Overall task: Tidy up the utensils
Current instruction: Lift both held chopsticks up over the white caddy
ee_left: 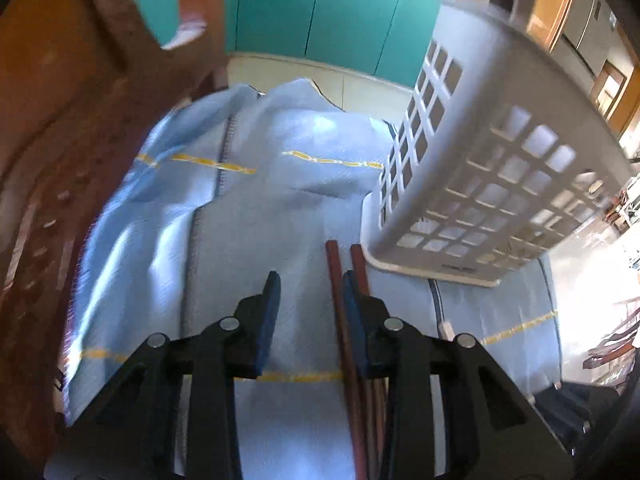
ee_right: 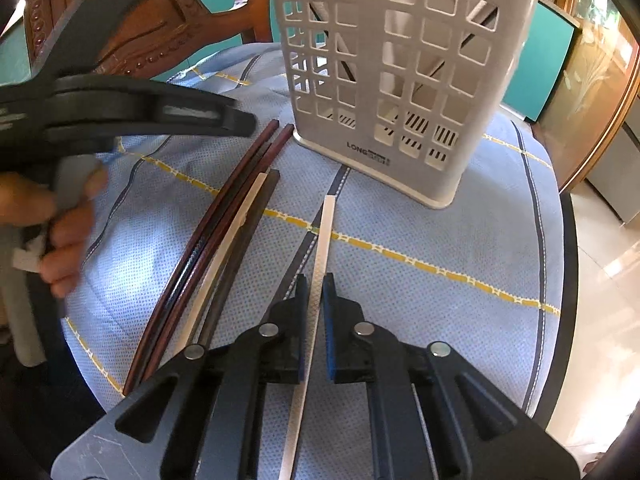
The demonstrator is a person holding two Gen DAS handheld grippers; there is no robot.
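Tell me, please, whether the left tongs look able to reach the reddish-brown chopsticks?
Probably yes: the left tongs are open just above the reddish-brown chopsticks on the cloth, one finger between the pair; nothing blocks them.

The cloth is light blue with yellow dotted lines and dark blue stripes. The basket is white with square holes all over and dark letters near the bottom. Two chopsticks are dark red-brown. One chopstick is white. The right gripper is black with blue pads. The cupboards are teal green. The chair is brown.
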